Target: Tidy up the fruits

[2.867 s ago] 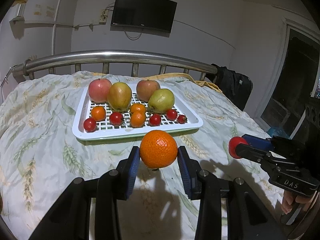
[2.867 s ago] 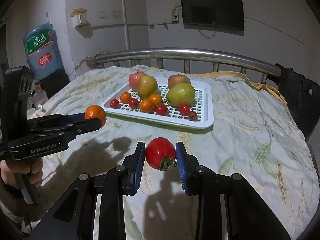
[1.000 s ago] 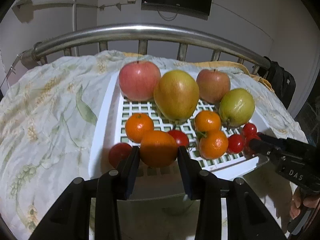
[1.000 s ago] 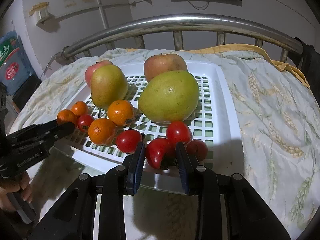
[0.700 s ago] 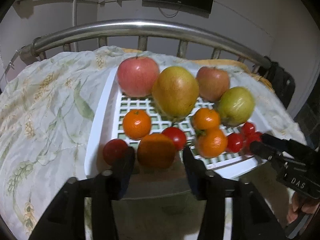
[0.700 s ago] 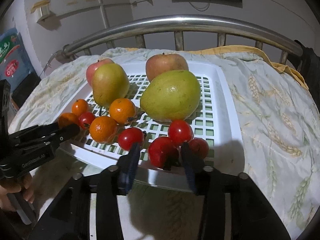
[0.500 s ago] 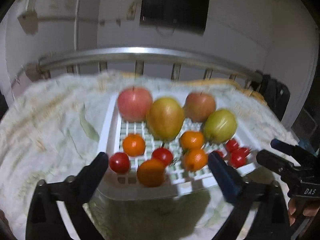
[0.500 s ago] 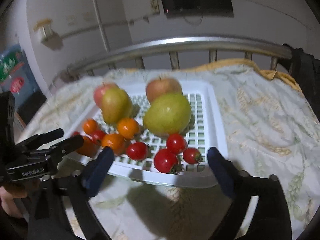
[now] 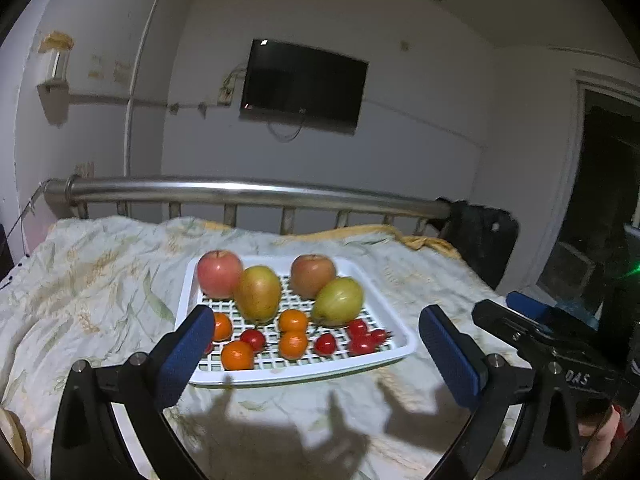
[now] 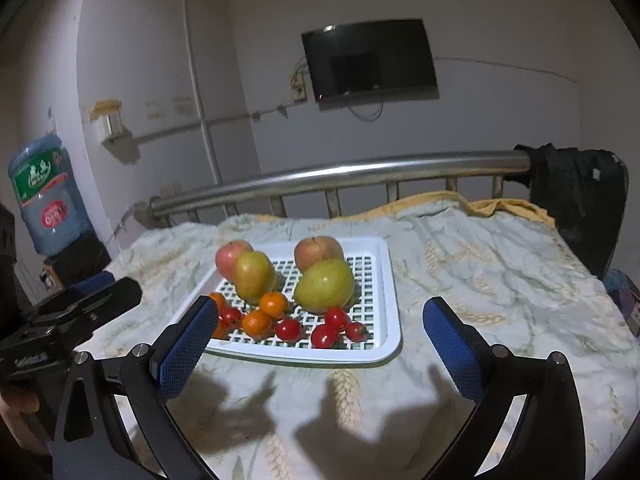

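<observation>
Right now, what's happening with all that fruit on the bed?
A person is sorting fruit with two hand-held tongs. Both the left tongs and the right tongs are wide open and empty, hanging above the bedspread in front of the white tray. On the tray are apples and pears at the back, with small oranges and little red tomatoes in front.

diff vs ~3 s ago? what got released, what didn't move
Both grippers let go. The left gripper set its orange tangerine at the front left of the white slotted plastic tray; the right gripper set its red tomato at the front right. Both jaws now stand wide open, empty, pulled back and raised. The apples, pears and other small fruit stayed put.
</observation>
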